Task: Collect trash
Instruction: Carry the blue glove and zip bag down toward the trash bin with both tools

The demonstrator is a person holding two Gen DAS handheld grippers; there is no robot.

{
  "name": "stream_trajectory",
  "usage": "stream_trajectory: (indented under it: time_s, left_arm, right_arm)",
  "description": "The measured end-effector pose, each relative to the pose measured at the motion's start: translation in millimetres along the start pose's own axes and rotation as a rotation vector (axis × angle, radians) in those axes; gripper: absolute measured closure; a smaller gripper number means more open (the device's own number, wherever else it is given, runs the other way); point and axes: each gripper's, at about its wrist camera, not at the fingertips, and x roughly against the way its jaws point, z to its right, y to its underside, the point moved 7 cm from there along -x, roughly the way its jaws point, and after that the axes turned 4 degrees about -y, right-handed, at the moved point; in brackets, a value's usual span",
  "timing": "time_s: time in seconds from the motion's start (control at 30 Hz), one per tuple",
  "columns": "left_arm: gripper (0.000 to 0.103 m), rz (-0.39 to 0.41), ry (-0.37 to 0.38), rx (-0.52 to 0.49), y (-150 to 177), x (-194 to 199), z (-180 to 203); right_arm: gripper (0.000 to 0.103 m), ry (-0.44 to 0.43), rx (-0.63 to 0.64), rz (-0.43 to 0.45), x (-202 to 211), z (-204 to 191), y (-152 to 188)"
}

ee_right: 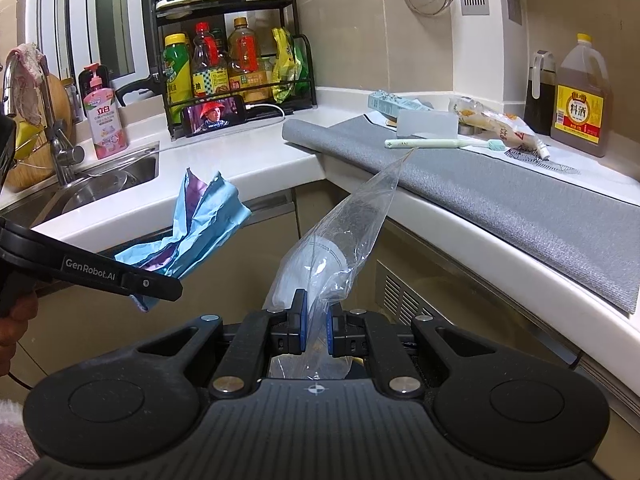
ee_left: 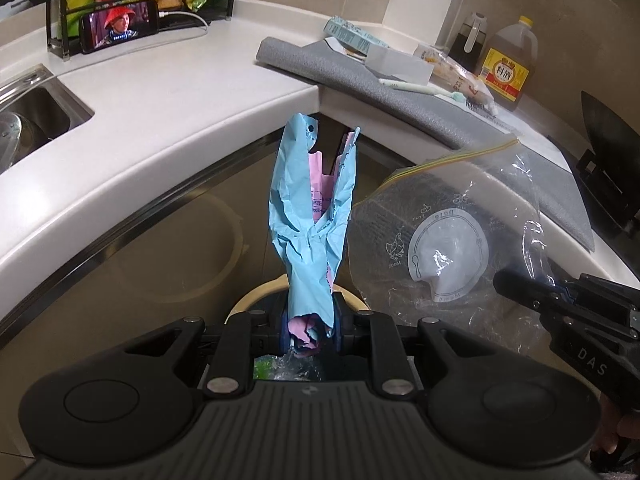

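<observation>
Holding trash in both hands, the person stands at the corner of a white kitchen counter point(ee_right: 280, 168) with each piece poised over a bin. The left gripper point(ee_left: 312, 330) is clenched on the bottom of a crumpled blue and pink wrapper point(ee_left: 312, 216), whose long axis rises straight up and away from the jaws. The right gripper point(ee_right: 317, 330) is clamped on one lower edge of a clear zip bag point(ee_right: 340, 240), which likewise stands up out of its jaws, its zip end tilting toward the counter's grey mat point(ee_right: 500, 184). Just below the left gripper, a round bin with a pale rim point(ee_left: 248, 300) shows, with green and clear litter already inside it. That is the relation that matters: the bin lies beneath the left gripper's jaws, so the wrapper, though it points upward, should fall in once let go. Whether the right gripper also hangs over the opening cannot be told; something dark shows under it, and in the left wrist view it sits to the right of the rim, so I judge the left hand nearer.
</observation>
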Motion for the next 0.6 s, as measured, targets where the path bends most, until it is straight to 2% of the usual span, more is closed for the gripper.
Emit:
stream_trajectory:
  time_s: [0.3,0.6]
  left_arm:
    - [0.081,-0.041,-0.029,-0.032,-0.7,-14.4,-0.9]
    - [0.081,-0.092,-0.018,-0.04,1.5,-36.3,-1.5]
  right_arm:
    - [0.093,0.002,0.006,-0.03,-16.0,3.2,0.3]
    - [0.093,0.002,-0.011,-0.08,-35.1,6.2,6.3]
